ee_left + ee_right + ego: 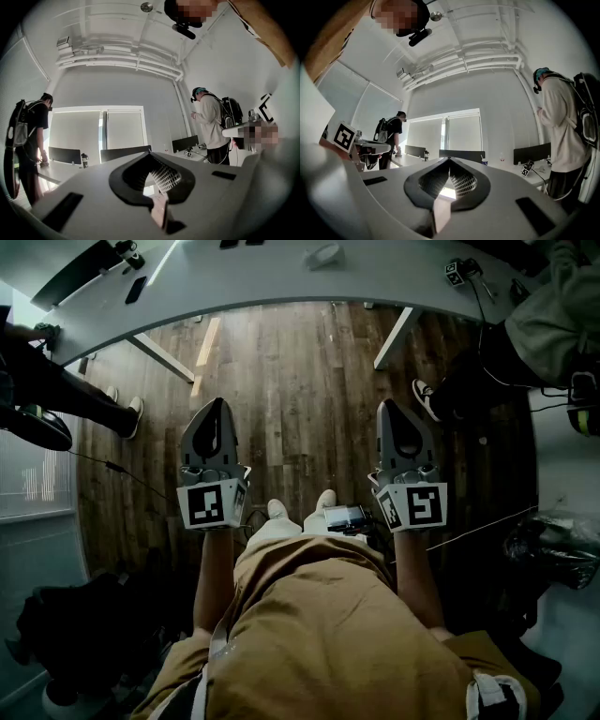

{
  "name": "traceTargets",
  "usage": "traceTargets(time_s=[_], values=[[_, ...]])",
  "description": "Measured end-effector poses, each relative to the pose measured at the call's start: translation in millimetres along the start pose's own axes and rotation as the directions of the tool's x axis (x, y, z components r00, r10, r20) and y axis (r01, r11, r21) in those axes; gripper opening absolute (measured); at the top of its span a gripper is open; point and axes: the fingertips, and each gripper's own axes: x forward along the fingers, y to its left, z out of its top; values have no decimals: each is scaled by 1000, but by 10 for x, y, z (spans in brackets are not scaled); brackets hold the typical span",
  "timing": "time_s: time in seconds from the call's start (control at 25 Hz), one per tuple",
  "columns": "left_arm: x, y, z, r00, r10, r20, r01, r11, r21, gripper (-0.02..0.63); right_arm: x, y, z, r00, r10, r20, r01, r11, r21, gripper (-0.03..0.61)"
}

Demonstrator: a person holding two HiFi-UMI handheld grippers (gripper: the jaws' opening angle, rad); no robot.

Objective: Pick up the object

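Though level, left gripper point(219, 405), right gripper point(388, 407) closed, empty.

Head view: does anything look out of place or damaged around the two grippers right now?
Nothing looks spilled, askew or damaged. The left gripper and right gripper are both shut and empty, held side by side over the dark wooden plank floor, short of the curved white table.

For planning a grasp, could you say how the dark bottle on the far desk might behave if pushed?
The bottle stands upright and narrow, so a high push would probably tip it. It looks round, so it may roll once down.
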Motion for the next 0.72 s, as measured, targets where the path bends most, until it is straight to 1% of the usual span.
traceTargets(time_s=[0.24, 0.52, 0.72], values=[[19, -193, -17, 1000, 7, -17, -7, 1000, 8, -5, -137, -215, -67, 1000, -1, -5, 1, 1000, 17, 9], [85, -201, -77, 999, 26, -32, -26, 1000, -7, -6, -68, -301, -208, 999, 2, -46, -1, 1000, 12, 9], [331, -197, -90, 1000, 3, -11, -3, 1000, -16, -5, 138, -266, -256, 998, 18, -64, -20, 999, -34, 9]])
